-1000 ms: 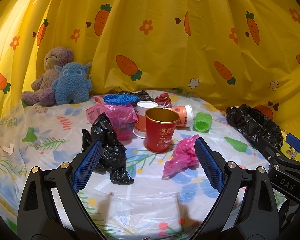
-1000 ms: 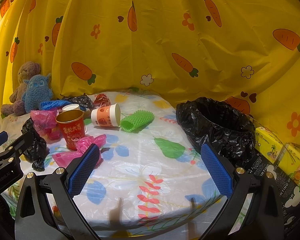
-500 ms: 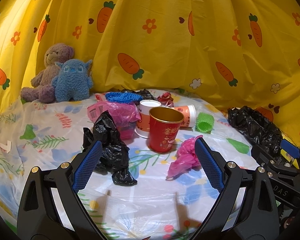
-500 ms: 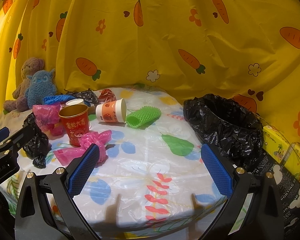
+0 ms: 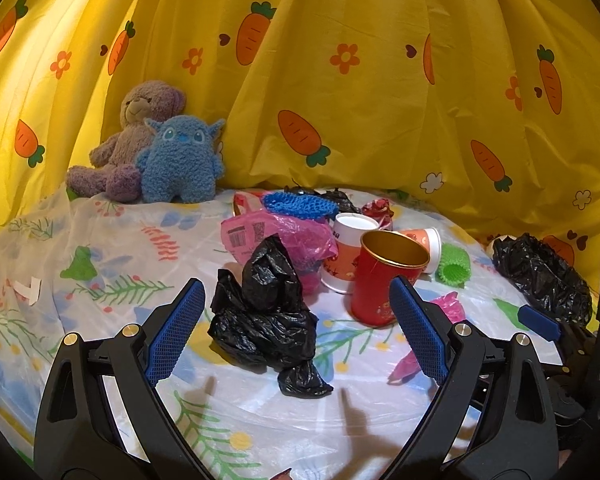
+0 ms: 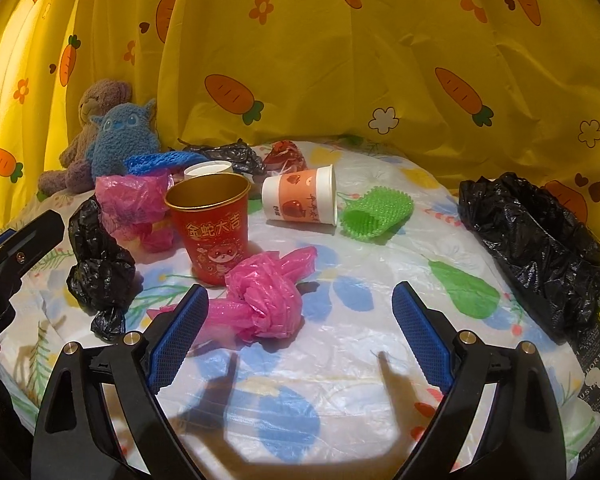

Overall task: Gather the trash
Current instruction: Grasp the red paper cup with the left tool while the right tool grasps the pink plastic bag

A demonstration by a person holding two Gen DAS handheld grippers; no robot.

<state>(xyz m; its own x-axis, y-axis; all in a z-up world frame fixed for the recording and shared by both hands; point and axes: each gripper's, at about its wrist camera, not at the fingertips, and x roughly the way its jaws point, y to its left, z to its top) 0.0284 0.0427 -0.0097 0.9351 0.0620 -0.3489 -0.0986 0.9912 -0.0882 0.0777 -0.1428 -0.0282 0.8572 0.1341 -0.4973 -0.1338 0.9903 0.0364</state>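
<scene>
Holding 2 grippers over the littered table, you have both with jaws spread wide and nothing gripped. Your right gripper [image 6: 300, 330] has just been closing a little, yet its pads press on nothing: the knotted pink bag [image 6: 266, 300] lies just ahead of its left finger [image 6: 178, 334], partly inside the gap, and whether the bag's trailing end touches that pad I cannot tell. Just beyond the bag stands the red cup [image 6: 214, 232], upright, with a gold inside. Farther out, ahead of the gap, a white and orange paper cup [image 6: 302, 198] lies on its side, and a green mesh sleeve [image 6: 374, 212] lies just right of it. The black bin bag [image 6: 536, 252], mouth open, sits well off beyond the right finger, at the table's edge.

Your left gripper [image 5: 296, 326] is just as wide. A crumpled black bag [image 5: 266, 312] lies straight ahead between its fingers, apart from both pads. Beyond its right finger [image 5: 418, 330] stands the same red cup [image 5: 384, 276], with a second upright paper cup [image 5: 348, 254] touching it behind. A loose pink bag [image 5: 288, 234] lies behind the black one.
</scene>
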